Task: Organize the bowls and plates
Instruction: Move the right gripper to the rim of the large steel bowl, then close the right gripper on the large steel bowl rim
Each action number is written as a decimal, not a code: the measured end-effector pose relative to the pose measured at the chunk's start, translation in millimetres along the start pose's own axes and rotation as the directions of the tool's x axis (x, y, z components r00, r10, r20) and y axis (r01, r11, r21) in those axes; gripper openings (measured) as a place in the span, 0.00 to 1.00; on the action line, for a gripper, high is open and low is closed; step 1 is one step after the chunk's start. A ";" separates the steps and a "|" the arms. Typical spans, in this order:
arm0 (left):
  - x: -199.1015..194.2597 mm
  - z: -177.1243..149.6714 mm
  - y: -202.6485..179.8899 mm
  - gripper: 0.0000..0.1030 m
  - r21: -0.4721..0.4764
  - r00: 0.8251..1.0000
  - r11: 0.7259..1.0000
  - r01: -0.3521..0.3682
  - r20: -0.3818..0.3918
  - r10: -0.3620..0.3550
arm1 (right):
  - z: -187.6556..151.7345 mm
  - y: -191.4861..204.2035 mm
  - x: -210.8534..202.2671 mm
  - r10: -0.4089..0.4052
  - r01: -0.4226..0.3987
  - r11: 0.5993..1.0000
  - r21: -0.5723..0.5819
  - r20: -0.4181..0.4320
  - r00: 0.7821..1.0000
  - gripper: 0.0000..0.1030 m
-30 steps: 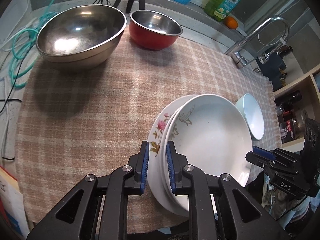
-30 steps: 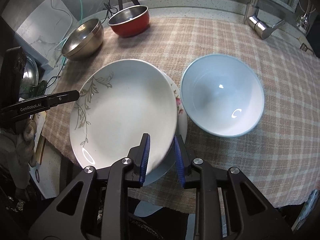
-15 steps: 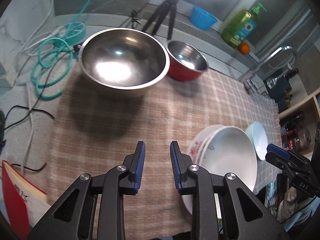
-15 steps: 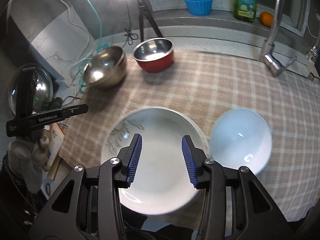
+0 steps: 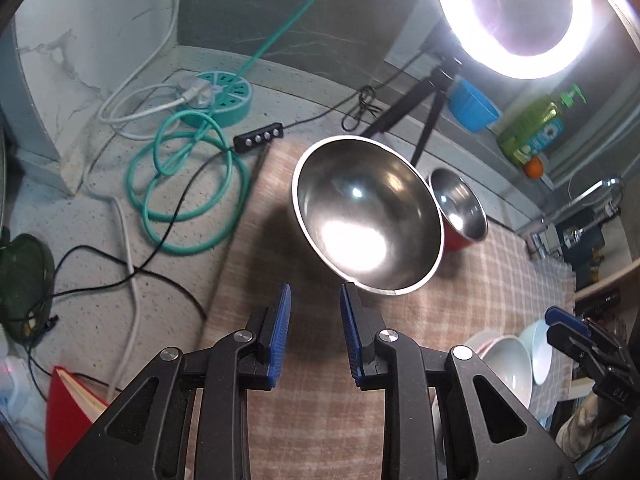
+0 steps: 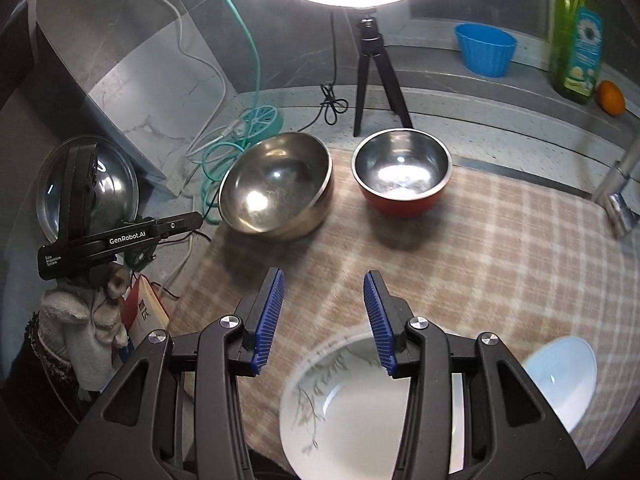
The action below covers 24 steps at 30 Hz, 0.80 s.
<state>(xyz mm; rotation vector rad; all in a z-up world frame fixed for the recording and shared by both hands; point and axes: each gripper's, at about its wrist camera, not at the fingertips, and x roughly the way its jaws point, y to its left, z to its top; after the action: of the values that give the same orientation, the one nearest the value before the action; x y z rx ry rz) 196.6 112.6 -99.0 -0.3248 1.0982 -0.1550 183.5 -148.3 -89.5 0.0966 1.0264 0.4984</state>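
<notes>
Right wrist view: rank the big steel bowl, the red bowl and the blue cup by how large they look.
1. Big steel bowl
2. Red bowl, somewhat smaller
3. Blue cup, smallest, though it stands farther back, so its true size is unsure.

We hold our left gripper (image 5: 314,310) tilted steeply downward, its two blue-padded fingers (image 5: 280,332) parted by a modest gap with nothing between them. Our right gripper (image 6: 324,300) points down at a similar slant, its blue ribbed pads (image 6: 378,320) standing wider apart, also empty. From the right wrist view, the left gripper's black body shows side-on at the left edge, gripped by our hand in a knitted glove (image 6: 86,320). From the left wrist view, the right gripper's blue-tipped fingers show at the lower right.
</notes>
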 end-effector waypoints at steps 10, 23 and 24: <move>27.3 35.9 16.2 0.23 -0.048 1.000 0.999 0.017 -0.022 -0.018 | 39.3 -2.9 58.5 0.033 -0.027 0.996 0.086 -0.070 0.997 0.42; 57.1 50.7 18.6 0.23 -0.048 0.998 0.999 0.008 -0.069 -0.011 | 60.3 -8.5 108.7 0.058 -0.039 0.989 0.141 -0.135 0.989 0.42; 58.0 51.3 18.4 0.23 -0.045 0.998 0.999 0.005 -0.070 -0.008 | 61.3 -9.1 111.1 0.056 -0.036 0.989 0.143 -0.140 0.989 0.42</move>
<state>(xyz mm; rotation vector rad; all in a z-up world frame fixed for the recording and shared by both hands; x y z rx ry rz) 267.7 122.9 -133.0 -0.3652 1.1710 -0.1487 284.4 -98.1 -148.5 0.2121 1.2026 0.4801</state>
